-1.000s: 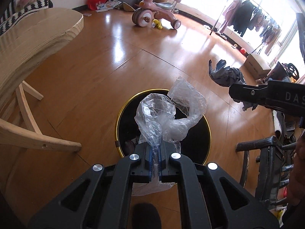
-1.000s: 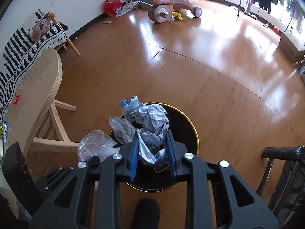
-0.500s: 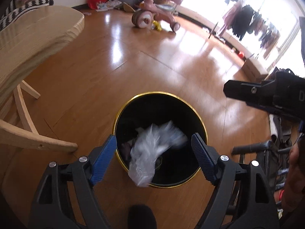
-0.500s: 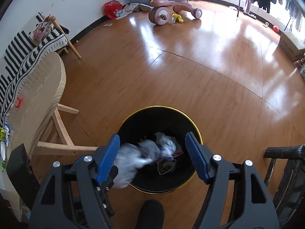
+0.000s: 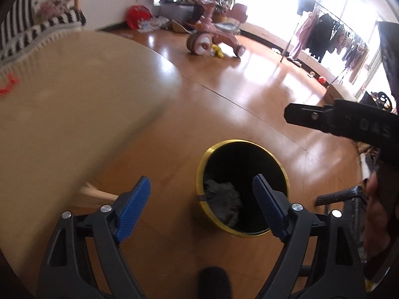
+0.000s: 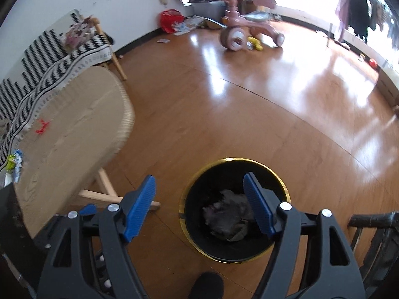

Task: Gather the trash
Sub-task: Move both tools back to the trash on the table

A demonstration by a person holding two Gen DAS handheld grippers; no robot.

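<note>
A black bin with a gold rim (image 5: pixel 239 140) (image 6: pixel 234 159) stands on the wooden floor, with crumpled plastic and paper trash (image 5: pixel 222 196) (image 6: pixel 224 214) lying inside. My left gripper (image 5: pixel 200 180) hangs above the bin's left edge, its jaws opening with nothing between them. My right gripper (image 6: pixel 199 177) is likewise over the bin's left side, jaws opening and empty. On the light wooden table (image 6: pixel 74 137) lie a small red scrap (image 6: pixel 42 125) and a blue and yellow wrapper (image 6: pixel 15 162).
The table (image 5: pixel 62 124) fills the left, its legs near the bin. A black chair (image 6: pixel 374 224) stands at the right. The right tool's black body (image 5: pixel 344 122) crosses the left wrist view. A pink tricycle (image 6: pixel 239 32) is far back.
Both grippers opened and let go. The clear plastic bag and the crumpled wrappers dropped into the bin. Both hands then rose and shifted left toward the table.
</note>
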